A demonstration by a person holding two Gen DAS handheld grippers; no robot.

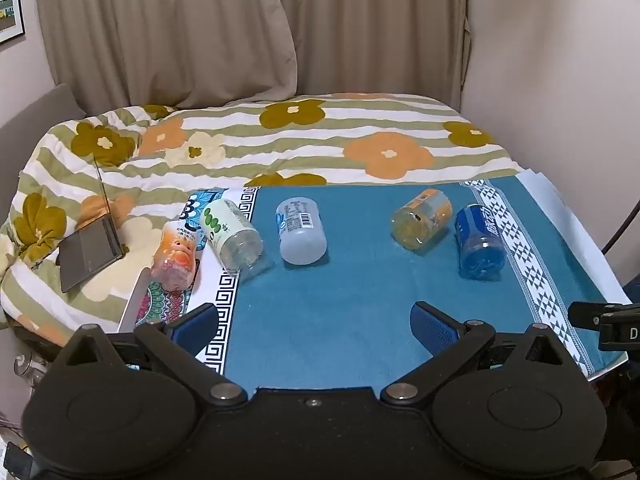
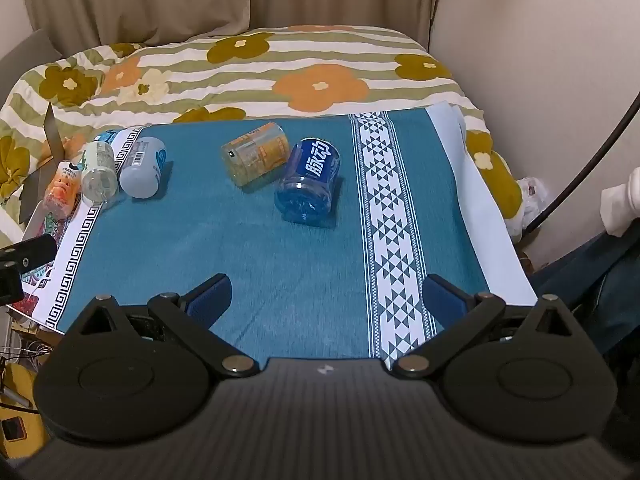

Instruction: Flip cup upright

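Note:
Several plastic cups lie on their sides on a blue cloth (image 1: pixel 340 312) (image 2: pixel 240 264). From left: a pink cup (image 1: pixel 176 254) (image 2: pixel 60 192), a green-label cup (image 1: pixel 232 234) (image 2: pixel 98 174), a white cup (image 1: pixel 300 230) (image 2: pixel 144 168), an orange cup (image 1: pixel 422 218) (image 2: pixel 256 152) and a blue cup (image 1: pixel 480 236) (image 2: pixel 310 176). My left gripper (image 1: pixel 316 326) is open and empty, near the cloth's front edge, well short of the cups. My right gripper (image 2: pixel 326 300) is open and empty, in front of the blue cup.
A bed with a flowered, striped quilt (image 1: pixel 280 140) (image 2: pixel 260 68) lies behind the cloth. An open laptop (image 1: pixel 92 248) rests on the quilt at the left. Curtains (image 1: pixel 240 28) and a wall (image 2: pixel 540 60) close the back and right. A dark cable (image 2: pixel 580 160) runs at the right.

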